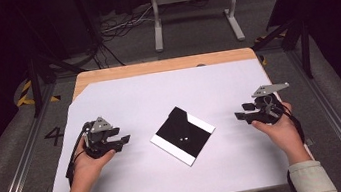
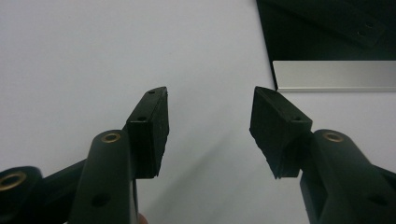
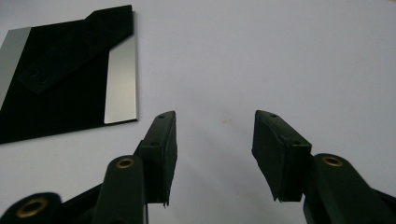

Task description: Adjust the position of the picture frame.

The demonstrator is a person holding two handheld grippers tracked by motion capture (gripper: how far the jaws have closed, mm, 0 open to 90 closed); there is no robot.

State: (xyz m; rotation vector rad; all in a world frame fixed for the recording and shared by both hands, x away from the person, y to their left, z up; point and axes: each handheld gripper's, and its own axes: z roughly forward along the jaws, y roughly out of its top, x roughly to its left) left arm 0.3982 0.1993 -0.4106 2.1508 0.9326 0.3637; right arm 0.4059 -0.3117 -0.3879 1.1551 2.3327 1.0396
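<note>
Black plate point(image 1: 182, 135) lies btwn open left claw point(image 1: 125, 140) & right claw point(image 1: 240, 115).

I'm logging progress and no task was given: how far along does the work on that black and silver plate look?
Nothing looks done: the black and silver plate lies flat, untouched, mid-sheet. Nothing in hand: the left hand-held gripper and right hand-held gripper rest open and empty either side. Any handling of it remains.

The right gripper point(image 3: 212, 140) hangs over a white sheet point(image 3: 280, 56), its jaws spread apart with nothing between them. A black plate point(image 3: 56, 84) with silver edge strips lies flat on the sheet, far left of the jaws.
</note>
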